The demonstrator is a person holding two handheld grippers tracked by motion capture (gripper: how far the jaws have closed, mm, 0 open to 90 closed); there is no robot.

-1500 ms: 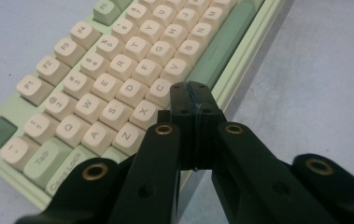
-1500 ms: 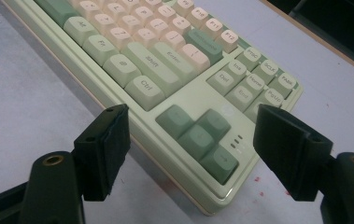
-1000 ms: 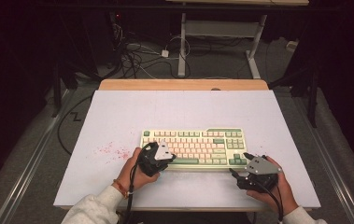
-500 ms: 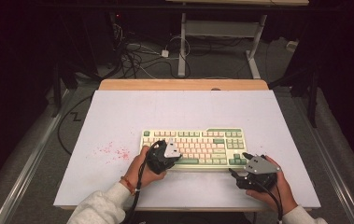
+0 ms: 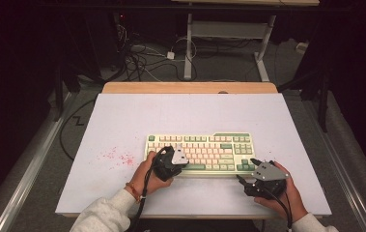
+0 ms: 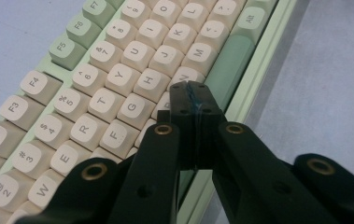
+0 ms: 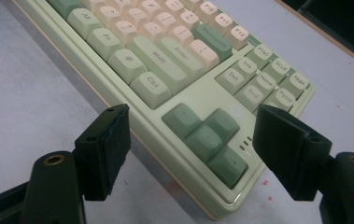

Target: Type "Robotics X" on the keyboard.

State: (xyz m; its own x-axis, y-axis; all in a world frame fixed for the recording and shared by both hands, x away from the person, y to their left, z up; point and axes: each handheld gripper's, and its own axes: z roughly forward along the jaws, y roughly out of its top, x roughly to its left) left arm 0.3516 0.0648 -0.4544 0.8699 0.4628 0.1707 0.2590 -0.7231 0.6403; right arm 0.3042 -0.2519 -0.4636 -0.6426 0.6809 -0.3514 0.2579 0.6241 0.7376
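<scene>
A cream and green keyboard (image 5: 204,147) lies on the white table (image 5: 180,113), near its front edge. My left gripper (image 5: 184,163) is over the keyboard's lower left rows. In the left gripper view its jaws are shut together with nothing between them, and the left gripper's tips (image 6: 194,100) hover above the bottom letter row beside the green space bar (image 6: 228,65). My right gripper (image 5: 247,169) is at the keyboard's front right corner. The right gripper (image 7: 195,135) is open there, its pads standing on either side of the green arrow keys (image 7: 207,137) without touching them.
Small red specks (image 5: 118,157) mark the table left of the keyboard. A wooden strip (image 5: 190,88) runs along the table's far edge. Beyond it, cables (image 5: 142,58) lie on the floor by another desk's legs (image 5: 189,48).
The left gripper has shifted a little to the right along the keyboard's front rows, still shut. The right gripper has not moved.
</scene>
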